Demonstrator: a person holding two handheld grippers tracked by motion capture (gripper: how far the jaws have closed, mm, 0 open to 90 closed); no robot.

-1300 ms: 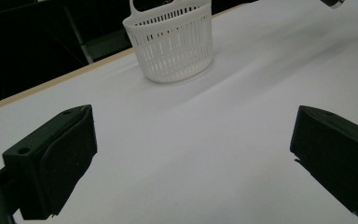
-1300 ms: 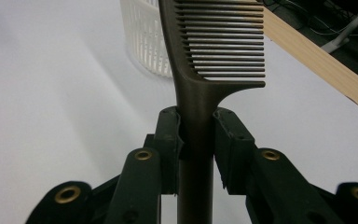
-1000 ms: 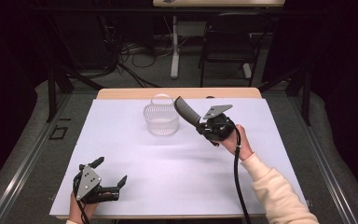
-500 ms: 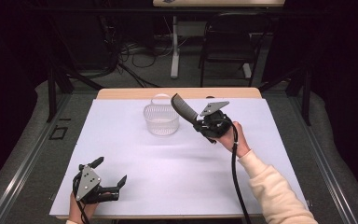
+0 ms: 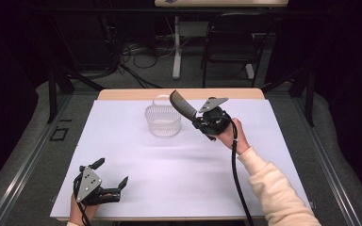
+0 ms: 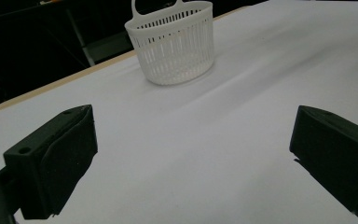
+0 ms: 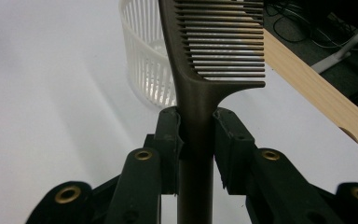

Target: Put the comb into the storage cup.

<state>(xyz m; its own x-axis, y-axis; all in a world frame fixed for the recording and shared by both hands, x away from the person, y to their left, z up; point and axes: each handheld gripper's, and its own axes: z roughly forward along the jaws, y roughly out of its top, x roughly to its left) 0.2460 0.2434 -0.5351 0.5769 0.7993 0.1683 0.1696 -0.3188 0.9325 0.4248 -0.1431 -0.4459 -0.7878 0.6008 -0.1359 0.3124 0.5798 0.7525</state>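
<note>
Risk noted: my right gripper (image 7: 196, 133) clamps the dark plastic comb (image 7: 214, 51) by its handle, raised beside the white slotted plastic basket (image 5: 162, 120). Teeth could snag the rim and tip it. Left gripper (image 5: 104, 181) rests wide open, empty.

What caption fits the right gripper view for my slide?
Right tool grips a dark comb by its handle, beside a white basket.

table (image 5: 136, 155): white cover | on it: white basket (image 5: 163, 120)
</note>
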